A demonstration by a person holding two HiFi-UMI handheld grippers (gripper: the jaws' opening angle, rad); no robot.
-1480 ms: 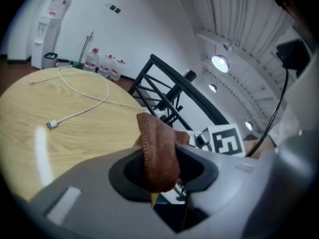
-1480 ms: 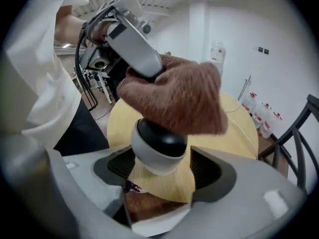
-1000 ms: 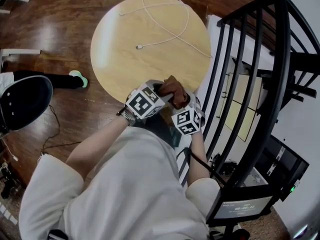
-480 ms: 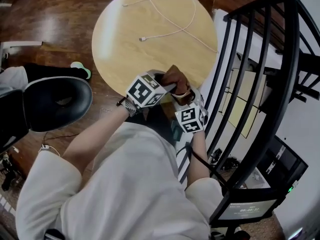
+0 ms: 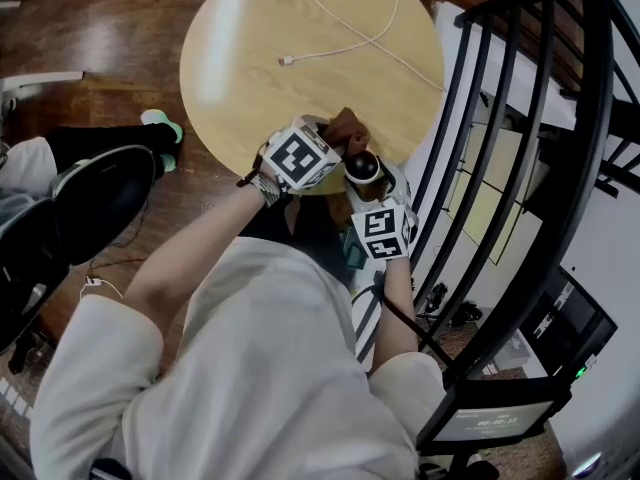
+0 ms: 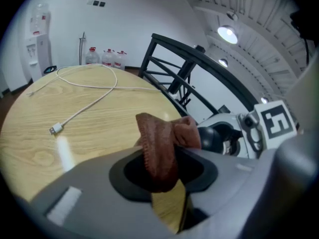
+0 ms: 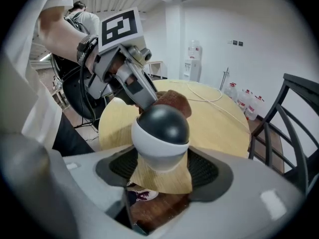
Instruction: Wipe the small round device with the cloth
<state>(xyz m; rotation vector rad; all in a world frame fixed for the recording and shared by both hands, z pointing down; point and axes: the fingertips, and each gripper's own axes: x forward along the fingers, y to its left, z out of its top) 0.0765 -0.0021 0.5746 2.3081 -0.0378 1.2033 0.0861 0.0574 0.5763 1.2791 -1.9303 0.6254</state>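
over the near edge of the round desk [image 5: 250, 68], the left gripper [image 6: 164, 172] pinches a rust-brown cloth [image 6: 158, 141] in its jaws, just beside the small round device [image 7: 162, 131] clamped between the jaws of the right gripper [image 7: 162, 172].

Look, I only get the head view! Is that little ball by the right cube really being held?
Observer: Yes. In the right gripper view, the right gripper clamps the small round device by its white lower half.
Operator: And the brown rag?
Observer: The left gripper pinches the cloth between its pads, seen in its own view.
Operator: Does it touch the ball?
Observer: Its far end lies against the device's black top, as far as I can tell.
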